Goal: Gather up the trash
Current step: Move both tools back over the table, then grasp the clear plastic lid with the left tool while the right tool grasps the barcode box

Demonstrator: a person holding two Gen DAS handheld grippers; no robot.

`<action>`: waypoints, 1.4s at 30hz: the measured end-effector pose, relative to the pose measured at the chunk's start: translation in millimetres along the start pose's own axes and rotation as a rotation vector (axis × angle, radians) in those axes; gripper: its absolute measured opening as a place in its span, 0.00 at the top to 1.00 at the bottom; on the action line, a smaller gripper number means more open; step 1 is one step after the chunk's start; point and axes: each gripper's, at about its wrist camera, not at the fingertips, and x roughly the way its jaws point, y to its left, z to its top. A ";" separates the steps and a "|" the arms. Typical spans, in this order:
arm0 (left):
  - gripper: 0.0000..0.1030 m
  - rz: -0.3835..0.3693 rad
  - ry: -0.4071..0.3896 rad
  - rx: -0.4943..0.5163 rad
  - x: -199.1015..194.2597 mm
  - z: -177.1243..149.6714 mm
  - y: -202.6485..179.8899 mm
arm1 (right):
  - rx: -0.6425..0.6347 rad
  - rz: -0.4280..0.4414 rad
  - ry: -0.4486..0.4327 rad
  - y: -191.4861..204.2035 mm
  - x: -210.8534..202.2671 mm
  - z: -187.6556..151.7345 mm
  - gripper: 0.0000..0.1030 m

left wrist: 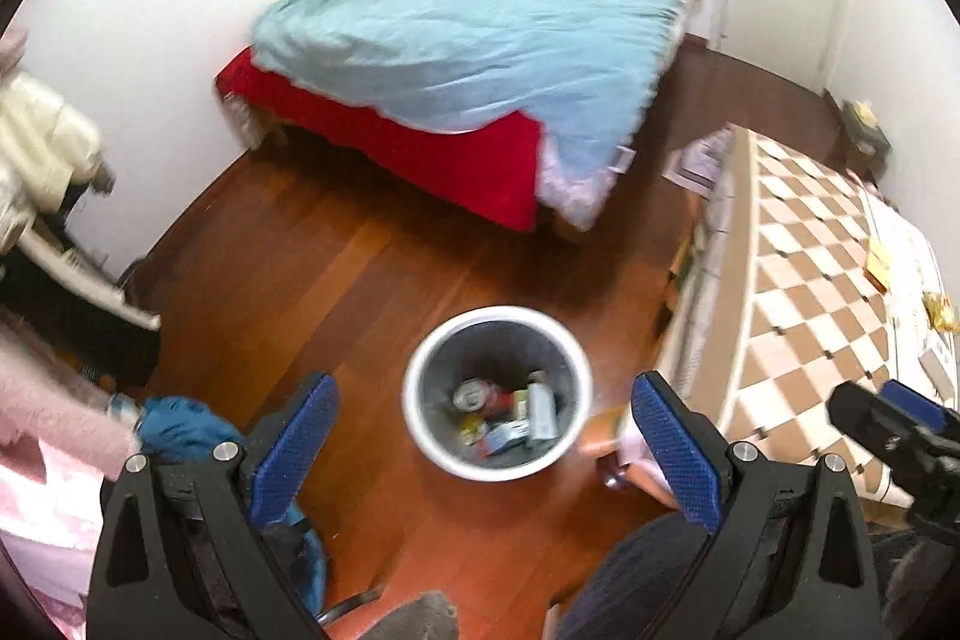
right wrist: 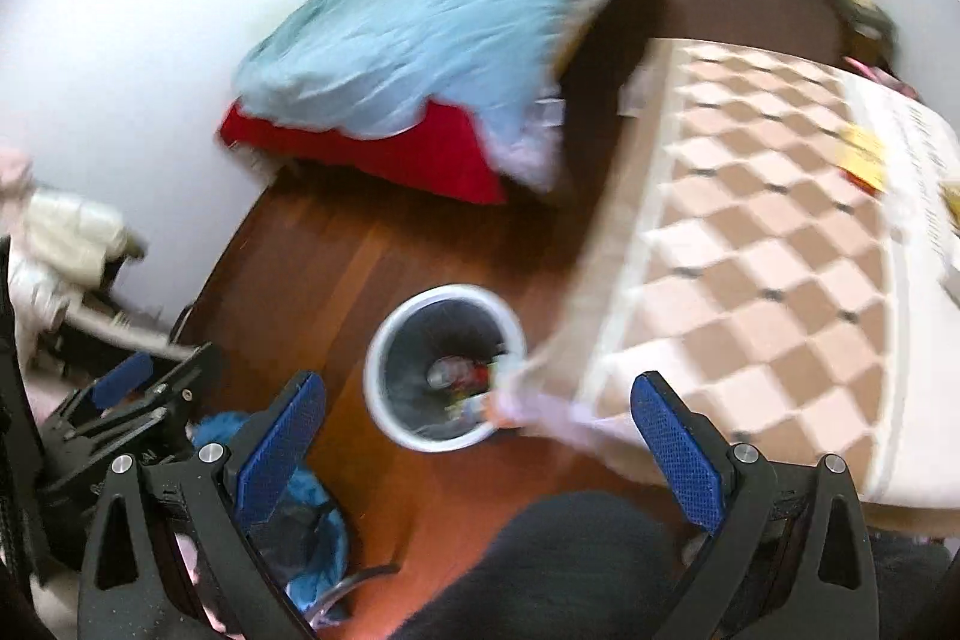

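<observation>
Currently both sets of tongs hang released and empty above a wooden floor. The left tongs have their blue-padded fingers spread wide, and the white trash bin sits framed in the gap between them. The right tongs are spread just as wide, with the bin just beyond their left finger; nothing is gripped in either pair.

The bin stands upright on the floor, lined with a dark bag. Trash already lies at its bottom: a crushed can and some small cartons or wrappers, too blurred to name singly.

Judging from this, a drop into the bin looks finished and the hunt for the next piece is in hand. The next move calls for swinging away from the bin toward the worktop, which stands just right of the bin under a brown-and-cream chequered cloth. On the worktop's far side, well apart from the bin, lie a yellow wrapper and other small scraps, likely the remaining trash.

Left of the bin, a crumpled blue cloth lies on the floor. Beyond the bin stands a bed with a red sheet and a pale blue duvet, against white walls. A cream padded jacket hangs far left of the bin. Both views are motion-blurred.
</observation>
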 end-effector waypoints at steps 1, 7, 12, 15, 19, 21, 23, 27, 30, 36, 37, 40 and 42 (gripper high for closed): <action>0.03 -0.008 0.002 0.025 4.9 3.7 -20.3 | 0.026 -0.017 -0.008 -18.7 -4.1 4.0 0.00; 0.03 -0.101 0.054 0.177 39.3 17.9 -160.5 | 0.108 -0.240 0.072 -155.3 -18.3 37.7 0.00; 0.03 -0.163 0.098 0.281 70.3 22.4 -282.2 | -0.003 -0.441 0.306 -258.8 -0.9 76.3 0.00; 0.03 -0.171 0.145 0.332 95.7 21.0 -344.1 | -0.076 -0.512 0.453 -311.8 13.3 89.7 0.00; 0.03 -0.176 0.210 0.375 123.3 14.2 -395.4 | -0.157 -0.566 0.583 -363.7 26.6 94.4 0.00; 0.03 -0.173 0.230 0.391 134.0 11.8 -414.2 | -0.178 -0.569 0.614 -379.6 32.8 96.2 0.00; 0.03 -0.179 0.240 0.402 138.0 11.5 -425.8 | -0.201 -0.558 0.654 -395.1 41.0 97.2 0.01; 0.03 -0.219 0.259 0.428 142.2 14.4 -440.1 | -0.247 -0.509 0.731 -419.3 56.6 93.7 0.09; 0.03 -0.222 0.252 0.451 143.2 15.8 -447.1 | -0.268 -0.482 0.756 -432.8 68.2 93.5 0.28; 0.03 -0.223 0.231 0.462 139.5 19.8 -452.1 | 0.040 -0.393 0.609 -458.4 37.2 89.4 0.39; 0.03 -0.232 0.227 0.462 138.2 21.2 -453.7 | 0.114 -0.393 0.565 -463.2 27.8 85.8 0.39; 0.03 -0.270 0.225 0.459 135.8 25.2 -459.8 | 0.333 -0.392 0.352 -476.6 -10.3 71.1 0.40; 0.04 -0.297 0.230 0.468 135.9 26.9 -467.1 | 0.435 -0.397 0.225 -479.7 -29.6 57.9 0.41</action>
